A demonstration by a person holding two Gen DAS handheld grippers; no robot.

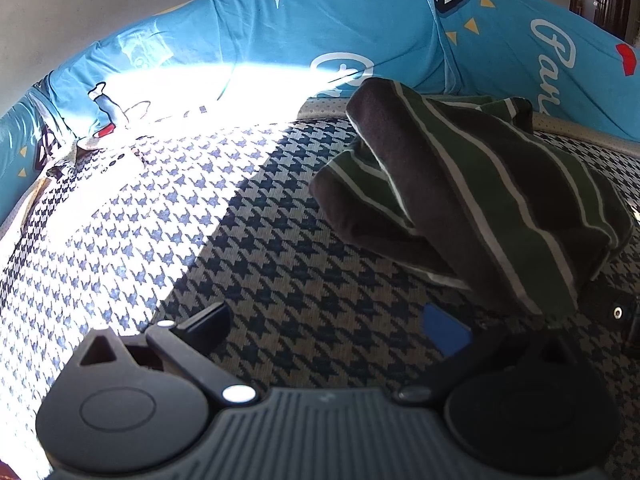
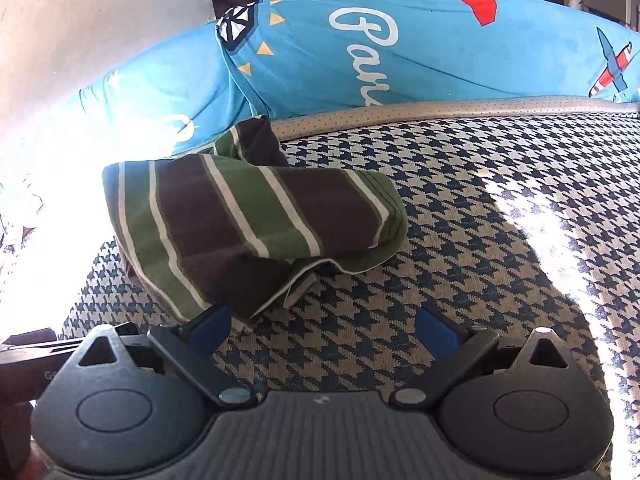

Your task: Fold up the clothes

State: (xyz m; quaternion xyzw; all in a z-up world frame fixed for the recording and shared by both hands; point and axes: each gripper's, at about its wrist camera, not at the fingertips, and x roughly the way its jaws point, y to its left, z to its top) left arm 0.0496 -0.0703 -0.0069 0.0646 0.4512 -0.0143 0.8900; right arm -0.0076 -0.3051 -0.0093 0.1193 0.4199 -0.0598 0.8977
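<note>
A brown and green striped garment [image 1: 472, 196] lies in a folded bundle on the houndstooth mattress [image 1: 256, 248]. In the left wrist view it sits ahead and to the right of my left gripper [image 1: 328, 328], which is open with nothing between its fingers. In the right wrist view the striped garment [image 2: 244, 220] lies ahead and to the left, on the houndstooth mattress [image 2: 460, 240]. Its near edge comes down to the left fingertip [image 2: 212, 320] of my right gripper [image 2: 324, 326]. That gripper is open, and only mattress shows between its blue pads.
A blue printed bolster [image 1: 320, 40] runs along the far edge of the mattress against the wall. The same blue bolster [image 2: 400, 52] shows in the right wrist view. Strong sunlight washes out the left side. The other gripper's body [image 2: 32, 356] shows at the left edge.
</note>
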